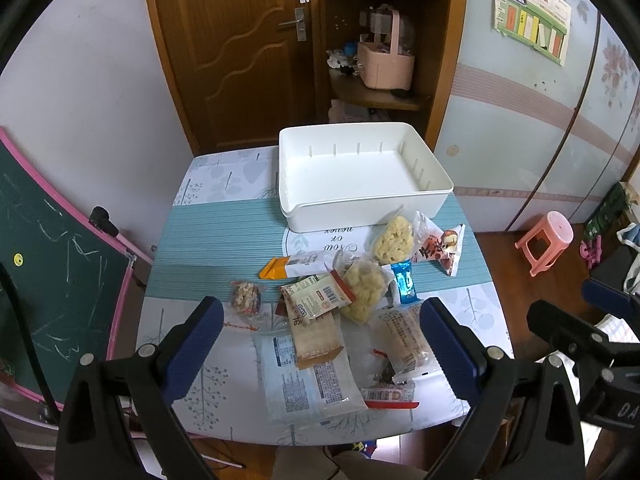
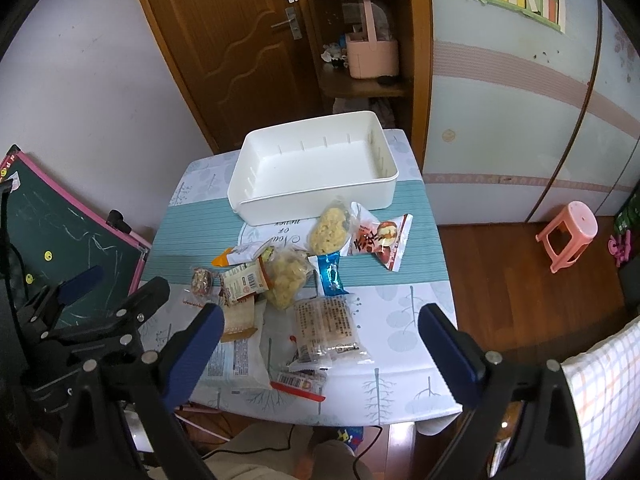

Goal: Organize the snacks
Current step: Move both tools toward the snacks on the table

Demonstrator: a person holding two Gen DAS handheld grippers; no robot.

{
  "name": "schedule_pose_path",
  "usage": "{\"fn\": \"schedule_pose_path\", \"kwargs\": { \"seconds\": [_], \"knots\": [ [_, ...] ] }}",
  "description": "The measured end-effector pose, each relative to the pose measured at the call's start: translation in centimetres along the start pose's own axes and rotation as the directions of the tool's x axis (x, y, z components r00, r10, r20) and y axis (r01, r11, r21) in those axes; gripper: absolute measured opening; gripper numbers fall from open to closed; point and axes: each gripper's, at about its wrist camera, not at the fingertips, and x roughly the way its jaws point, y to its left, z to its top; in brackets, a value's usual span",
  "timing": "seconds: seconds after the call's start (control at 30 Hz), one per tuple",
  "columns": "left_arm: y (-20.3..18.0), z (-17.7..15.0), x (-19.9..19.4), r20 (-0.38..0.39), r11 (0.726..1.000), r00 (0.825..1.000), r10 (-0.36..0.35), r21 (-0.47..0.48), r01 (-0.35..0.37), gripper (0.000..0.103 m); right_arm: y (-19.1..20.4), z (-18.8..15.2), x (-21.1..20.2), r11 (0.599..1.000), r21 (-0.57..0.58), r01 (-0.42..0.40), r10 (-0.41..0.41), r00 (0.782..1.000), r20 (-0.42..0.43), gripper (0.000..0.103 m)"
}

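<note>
Two grippers are hovering over the near edge of the bench (image 1: 192,240), the left gripper (image 1: 322,336) and the right gripper (image 2: 320,336) both with jaws standing wide apart and gripping nothing. Snacks (image 1: 348,304) are lying in a loose pile mid-bench, some overlapping, perhaps a dozen packets, though the heap is hiding the count. Behind them a white bin (image 1: 436,200) is sitting, nothing inside it, a yellow packet (image 1: 392,238) just touching its front wall.
</note>
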Motion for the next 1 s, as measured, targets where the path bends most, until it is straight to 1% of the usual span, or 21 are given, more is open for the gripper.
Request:
{"fn": "schedule_pose_path", "kwargs": {
  "seconds": [0.1, 0.4, 0.63, 0.73, 0.83, 1.0],
  "knots": [
    [0.0, 0.0, 0.0, -0.001, 1.0, 1.0, 0.001, -0.004, -0.001, 0.098, 0.1, 0.0, 0.0, 1.0, 0.005, -0.003, 0.003, 1.0, 0.006, 0.093],
    [-0.1, 0.0, 0.0, 0.001, 1.0, 1.0, 0.002, -0.002, -0.002, 0.098, 0.6, -0.1, 0.0, 1.0, -0.007, -0.007, 0.007, 1.0, 0.009, 0.092],
    [0.0, -0.2, -0.1, -0.001, 1.0, 1.0, 0.001, -0.001, -0.001, 0.098, 1.0, -0.4, 0.4, 1.0, -0.004, -0.019, 0.019, 1.0, -0.011, 0.092],
    [0.2, -0.3, 0.0, -0.008, 1.0, 1.0, -0.001, -0.004, 0.001, 0.098, 1.3, -0.4, 0.6, 1.0, -0.006, -0.019, 0.019, 1.0, -0.022, 0.092],
    [1.3, -0.6, 0.1, -0.022, 1.0, 1.0, -0.006, -0.009, 0.006, 0.098, 1.7, -0.4, 0.9, 1.0, -0.008, -0.026, 0.025, 0.999, -0.032, 0.092],
    [2.4, -0.8, 1.4, -0.062, 1.0, 0.998, -0.013, -0.018, 0.011, 0.098, 2.0, -0.5, 1.8, 0.999, -0.001, -0.042, 0.042, 0.997, -0.067, 0.092]
  ]
}}
